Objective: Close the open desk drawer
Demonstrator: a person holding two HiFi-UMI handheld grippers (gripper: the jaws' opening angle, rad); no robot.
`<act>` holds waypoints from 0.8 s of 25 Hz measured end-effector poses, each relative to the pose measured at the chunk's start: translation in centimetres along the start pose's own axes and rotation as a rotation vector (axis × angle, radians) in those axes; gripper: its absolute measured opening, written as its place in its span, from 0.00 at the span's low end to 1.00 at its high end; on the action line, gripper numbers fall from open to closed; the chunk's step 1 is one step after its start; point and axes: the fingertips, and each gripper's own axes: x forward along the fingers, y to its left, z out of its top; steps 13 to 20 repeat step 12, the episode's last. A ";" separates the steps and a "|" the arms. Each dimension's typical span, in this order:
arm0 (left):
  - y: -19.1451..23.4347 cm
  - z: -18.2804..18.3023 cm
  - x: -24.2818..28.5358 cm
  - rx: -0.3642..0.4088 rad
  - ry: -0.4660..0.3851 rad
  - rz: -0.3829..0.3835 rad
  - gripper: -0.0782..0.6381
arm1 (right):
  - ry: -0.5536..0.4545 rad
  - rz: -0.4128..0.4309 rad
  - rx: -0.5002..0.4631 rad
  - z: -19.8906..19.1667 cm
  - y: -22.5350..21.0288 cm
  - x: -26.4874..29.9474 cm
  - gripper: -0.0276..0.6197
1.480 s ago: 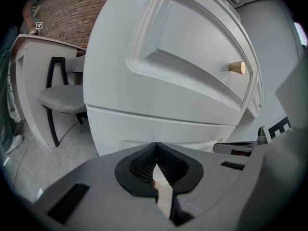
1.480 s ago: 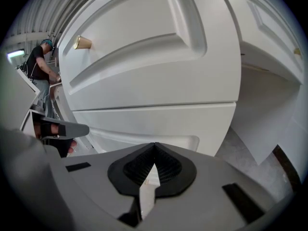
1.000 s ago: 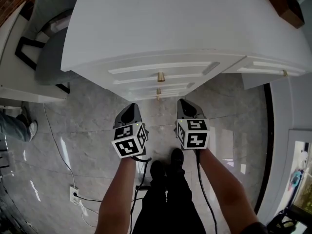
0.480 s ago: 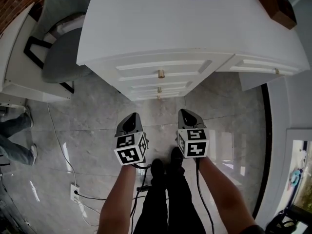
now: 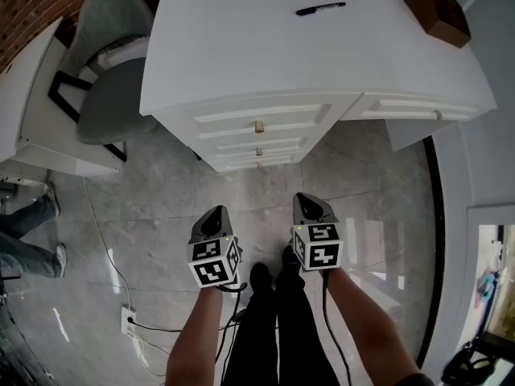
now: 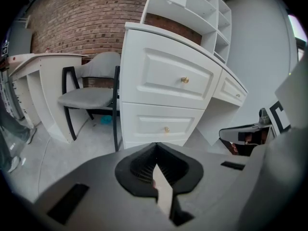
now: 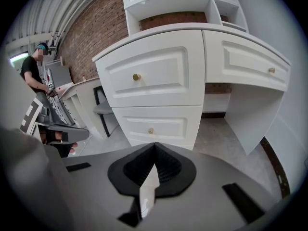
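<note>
The white desk (image 5: 241,47) stands in front of the person, well apart from both grippers. Its top drawer (image 5: 261,119) with a brass knob sits under the desk top. In the gripper views the front of this drawer looks flush with the desk body, and so does the lower drawer (image 6: 161,125). A narrower side drawer (image 5: 410,107) is to the right, above the open knee space.

The left gripper (image 5: 213,215) and the right gripper (image 5: 308,203) hang side by side above the floor (image 5: 161,191), both pointing at the desk. On each one the jaws are pressed together with nothing between them.

The floor is of glossy grey stone tiles. On the desk top lie a black pen (image 5: 320,9) and, at the far right corner, a brown box (image 5: 437,8). White shelves (image 6: 192,4) rise above the desk, against a brick wall (image 6: 86,18). A grey chair (image 5: 113,103) with a black frame stands between the desk and a second white table (image 5: 32,95). A socket (image 5: 129,320) with cables lies on the floor at the left.
</note>
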 end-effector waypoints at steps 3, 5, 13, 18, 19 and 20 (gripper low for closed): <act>0.0 0.0 -1.4 0.004 0.008 0.004 0.12 | 0.009 -0.005 0.018 -0.2 0.3 -1.2 0.05; 0.0 0.1 -2.2 0.009 0.010 0.003 0.12 | 0.015 -0.009 0.033 -0.4 0.4 -1.9 0.05; 0.4 0.9 -4.7 0.012 0.013 0.014 0.12 | 0.021 0.011 0.063 0.2 1.4 -3.9 0.05; 0.4 0.9 -4.7 0.012 0.013 0.014 0.12 | 0.021 0.011 0.063 0.2 1.4 -3.9 0.05; 0.4 0.9 -4.7 0.012 0.013 0.014 0.12 | 0.021 0.011 0.063 0.2 1.4 -3.9 0.05; 0.4 0.9 -4.7 0.012 0.013 0.014 0.12 | 0.021 0.011 0.063 0.2 1.4 -3.9 0.05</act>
